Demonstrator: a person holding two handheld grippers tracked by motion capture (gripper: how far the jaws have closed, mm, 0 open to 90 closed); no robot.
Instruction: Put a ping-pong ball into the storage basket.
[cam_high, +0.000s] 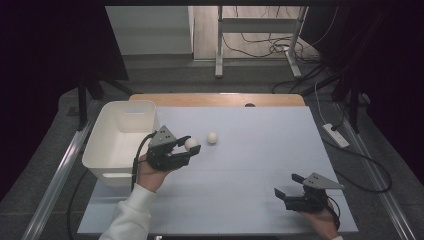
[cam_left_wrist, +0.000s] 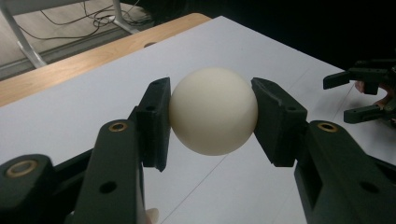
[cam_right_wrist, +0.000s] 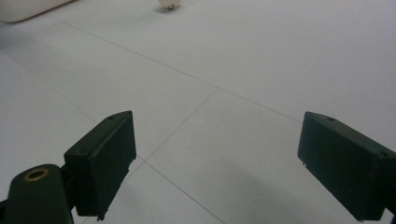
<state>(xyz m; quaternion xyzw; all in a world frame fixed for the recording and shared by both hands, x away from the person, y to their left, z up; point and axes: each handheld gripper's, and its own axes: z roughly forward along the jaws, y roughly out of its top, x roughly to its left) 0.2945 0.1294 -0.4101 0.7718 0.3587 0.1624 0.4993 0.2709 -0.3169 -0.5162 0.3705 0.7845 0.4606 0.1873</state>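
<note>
— The left gripper (cam_high: 192, 145) pinches a cream, smooth round ball (cam_high: 190, 144) just beside the white rectangular plastic bin (cam_high: 106, 145), above the table.
— So how much is done?
— I think half: a second cream ball (cam_high: 212, 137) lies on the pale grey table sheet (cam_high: 250, 175).
— And the right gripper (cam_high: 289, 184)?
— Spread, holding nothing. The bin's inside is partly hidden from me.

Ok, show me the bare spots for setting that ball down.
Free: white table between the left claw and right claw, and right of the loose ball. Crowded: around the held ball beside the bin.
</note>
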